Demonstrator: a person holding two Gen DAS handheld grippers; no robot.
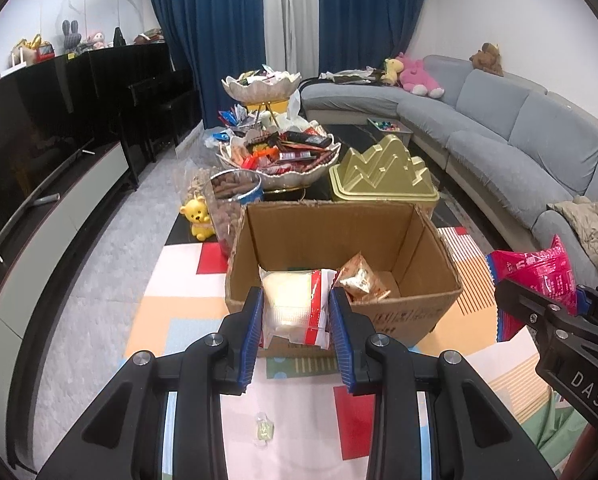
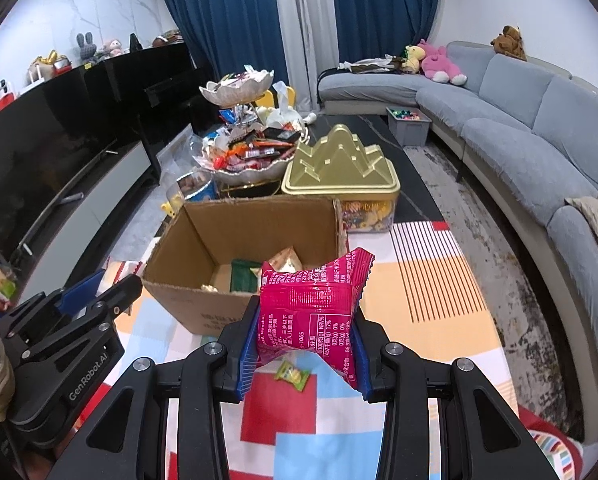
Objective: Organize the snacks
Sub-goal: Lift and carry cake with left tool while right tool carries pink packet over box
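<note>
We are working over a patterned mat [image 2: 419,280] on the table [image 2: 411,168], with open room on its right side beside the cardboard box [image 1: 339,240]. The box is sitting open-topped, its far rim just before the gold tin [image 2: 339,168], a gold packet [image 1: 361,280] lying inside. Our left gripper [image 1: 295,320] is pinching a white-and-red snack pack [image 1: 295,304] at the box's near edge. Our right gripper [image 2: 305,340] is clamping a pink snack bag [image 2: 311,304] between its fingers, near the box's right corner.
</note>
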